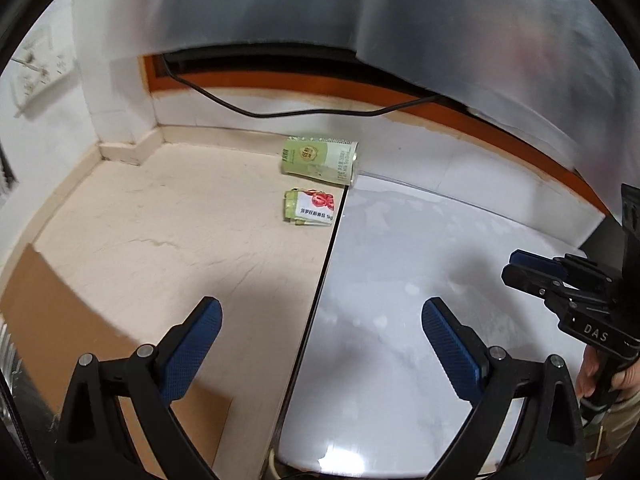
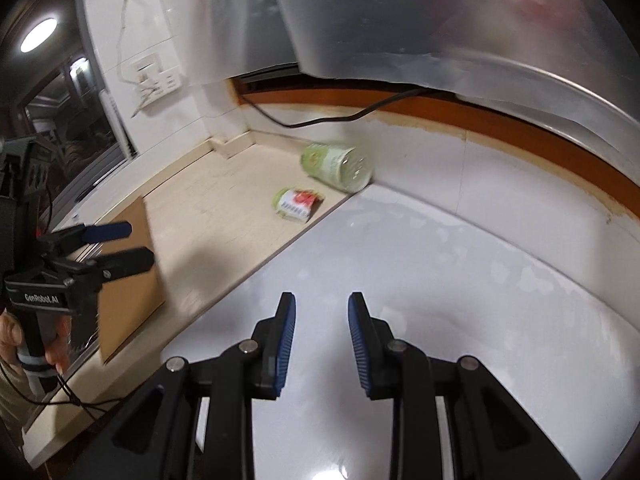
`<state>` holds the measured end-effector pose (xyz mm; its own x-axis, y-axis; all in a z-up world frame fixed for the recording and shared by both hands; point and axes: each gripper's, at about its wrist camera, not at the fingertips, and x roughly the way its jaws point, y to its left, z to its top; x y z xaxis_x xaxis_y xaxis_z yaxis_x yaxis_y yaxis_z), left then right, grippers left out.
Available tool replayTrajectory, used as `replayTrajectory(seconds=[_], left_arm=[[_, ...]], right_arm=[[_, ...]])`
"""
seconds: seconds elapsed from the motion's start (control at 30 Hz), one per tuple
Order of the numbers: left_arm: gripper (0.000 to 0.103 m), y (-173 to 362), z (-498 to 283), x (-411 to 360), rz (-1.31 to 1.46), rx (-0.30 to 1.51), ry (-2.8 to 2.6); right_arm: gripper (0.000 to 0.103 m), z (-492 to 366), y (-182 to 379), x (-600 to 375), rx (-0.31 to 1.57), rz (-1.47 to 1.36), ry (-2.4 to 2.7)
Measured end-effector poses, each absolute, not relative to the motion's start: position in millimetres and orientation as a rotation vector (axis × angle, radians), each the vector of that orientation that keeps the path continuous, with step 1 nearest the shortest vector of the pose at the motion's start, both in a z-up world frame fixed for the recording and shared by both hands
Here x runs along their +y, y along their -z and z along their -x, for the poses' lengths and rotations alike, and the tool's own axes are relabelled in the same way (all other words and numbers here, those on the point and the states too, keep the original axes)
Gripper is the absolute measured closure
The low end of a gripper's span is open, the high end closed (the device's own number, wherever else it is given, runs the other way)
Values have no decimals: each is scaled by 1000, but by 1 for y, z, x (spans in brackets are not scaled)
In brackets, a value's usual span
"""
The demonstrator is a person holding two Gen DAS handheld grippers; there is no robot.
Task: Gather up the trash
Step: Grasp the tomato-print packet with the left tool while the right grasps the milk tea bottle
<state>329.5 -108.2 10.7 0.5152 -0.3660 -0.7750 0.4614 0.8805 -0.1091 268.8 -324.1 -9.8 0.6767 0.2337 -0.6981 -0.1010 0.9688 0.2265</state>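
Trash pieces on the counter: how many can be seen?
2. A green can lies on its side by the back wall. A flattened packet lies just in front of it, near the white slab's edge. More may be hidden outside the views.

White tiled wall (image 2: 132,20) at upper left carries a socket plate (image 2: 158,76); a round ceiling light (image 2: 38,35) glows far left.

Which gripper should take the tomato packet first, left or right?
Left, probably. The left gripper stands open wide over the beige counter where the tomato packet lies, almost straight ahead. The right gripper is narrower and sits over the white surface, with the packet off to its left.
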Motion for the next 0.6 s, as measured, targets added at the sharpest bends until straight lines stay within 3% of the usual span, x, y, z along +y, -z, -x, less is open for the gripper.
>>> replayTrajectory(seconds=[0.53,0.6], left_arm=[[4,63,-474,-193,-164,1012,437],[4,70,-484,-201,-177,1017,426]], right_arm=[[75,-371,40,-359,811,-272,-117],[67,-382,41,-364,796,-295,-110]])
